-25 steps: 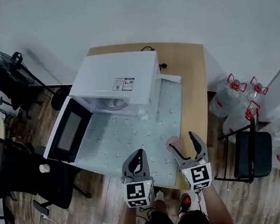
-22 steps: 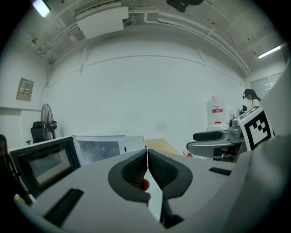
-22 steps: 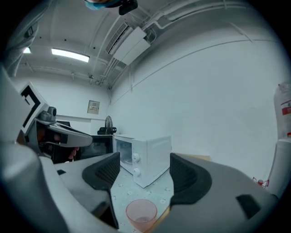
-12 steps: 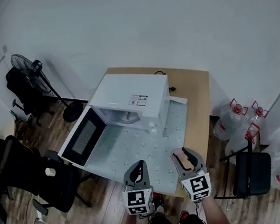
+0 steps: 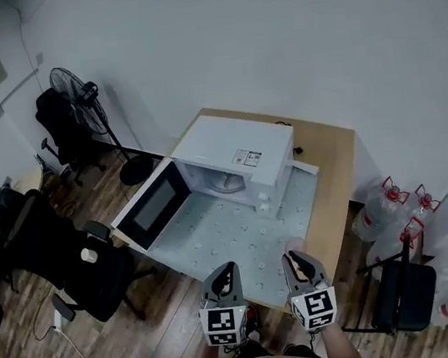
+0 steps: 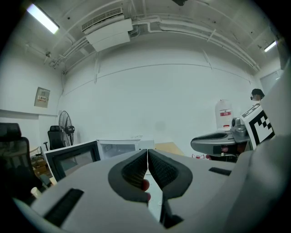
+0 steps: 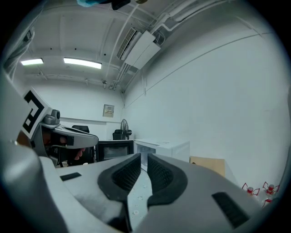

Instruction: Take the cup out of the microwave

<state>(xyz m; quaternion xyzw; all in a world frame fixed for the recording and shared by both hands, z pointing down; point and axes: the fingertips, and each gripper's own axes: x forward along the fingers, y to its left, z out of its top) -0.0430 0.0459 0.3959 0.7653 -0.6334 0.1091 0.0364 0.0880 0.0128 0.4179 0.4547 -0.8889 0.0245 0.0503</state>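
The small pale pink cup (image 5: pixel 294 244) stands outside the open white microwave (image 5: pixel 232 151), at the near edge of the wooden worktop (image 5: pixel 334 171) just ahead of the right tongs (image 5: pixel 296 259), whose jaws are closing with nothing between them, while the left tongs (image 5: pixel 222 270) are clenched and empty

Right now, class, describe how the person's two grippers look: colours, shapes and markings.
The left gripper and right gripper are both grey, each with two curved jaws lined with dark ribbed pads. Each carries a white cube printed with black square markers. The right gripper's jaws are closing, with nothing between them. No sleeves show on the forearms.
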